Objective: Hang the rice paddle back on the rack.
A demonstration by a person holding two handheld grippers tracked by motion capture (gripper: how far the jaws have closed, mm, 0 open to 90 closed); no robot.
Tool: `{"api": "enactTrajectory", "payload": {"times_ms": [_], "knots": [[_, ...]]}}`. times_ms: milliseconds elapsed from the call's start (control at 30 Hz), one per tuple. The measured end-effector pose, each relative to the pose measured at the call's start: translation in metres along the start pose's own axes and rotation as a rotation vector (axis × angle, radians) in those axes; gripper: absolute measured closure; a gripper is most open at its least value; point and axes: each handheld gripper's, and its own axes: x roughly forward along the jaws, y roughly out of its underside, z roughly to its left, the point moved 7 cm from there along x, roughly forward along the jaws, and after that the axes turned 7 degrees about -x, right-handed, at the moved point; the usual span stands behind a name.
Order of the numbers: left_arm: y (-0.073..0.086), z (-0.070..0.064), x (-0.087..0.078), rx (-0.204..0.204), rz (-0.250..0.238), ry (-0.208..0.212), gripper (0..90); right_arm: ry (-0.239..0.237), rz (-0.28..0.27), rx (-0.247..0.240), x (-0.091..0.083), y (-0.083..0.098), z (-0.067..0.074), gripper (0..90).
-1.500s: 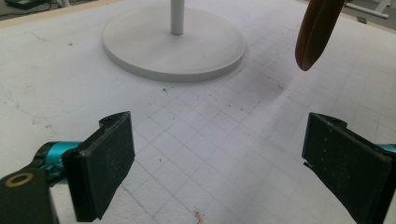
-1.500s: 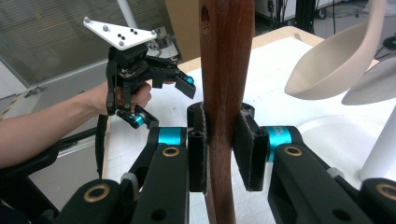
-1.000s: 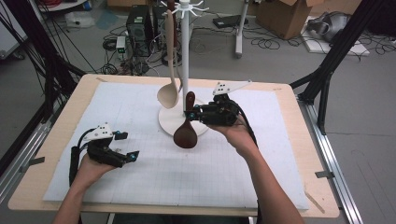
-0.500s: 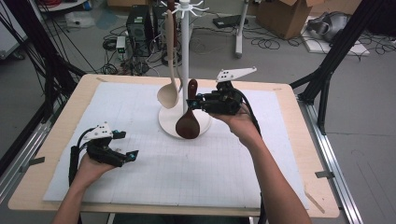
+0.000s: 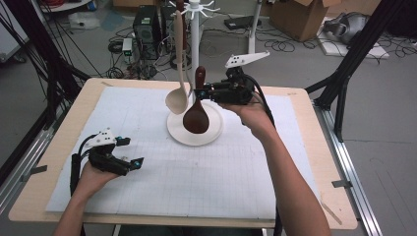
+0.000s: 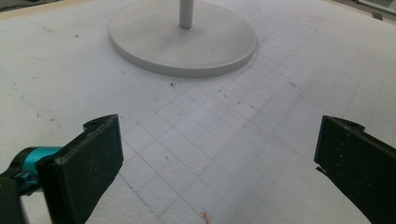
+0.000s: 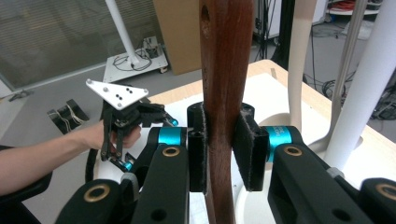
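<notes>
A dark brown wooden spoon (image 5: 196, 110) hangs upright, bowl down, above the white rack's round base (image 5: 212, 132). My right gripper (image 5: 200, 92) is shut on its handle (image 7: 224, 93), whose top end has a small hole; the pads (image 7: 247, 149) press both sides. A pale wooden spoon (image 5: 178, 93) hangs from the white hook rack's post (image 5: 194, 34), just left of the dark one. My left gripper (image 5: 136, 162) rests low at the mat's front left, open with nothing between its jaws (image 6: 219, 158). The rack base (image 6: 182, 39) lies ahead of it.
A white gridded mat (image 5: 236, 172) covers the wooden table (image 5: 314, 147). Black frame struts (image 5: 344, 73) stand at both sides. Boxes, cables and equipment lie on the floor beyond the far edge.
My right gripper has lifted the dark spoon off the mat and moved it up beside the rack post. The left gripper has stayed where it was.
</notes>
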Motion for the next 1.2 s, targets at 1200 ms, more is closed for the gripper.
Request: {"api": "enactTrajectory", "payload": {"times_ms": [1200], "knots": [[0.0, 0.003, -0.006, -0.018, -0.015, -0.003, 1.7, 0.029, 0.008, -0.043, -0.001, -0.082, -0.017, 76.7]]}}
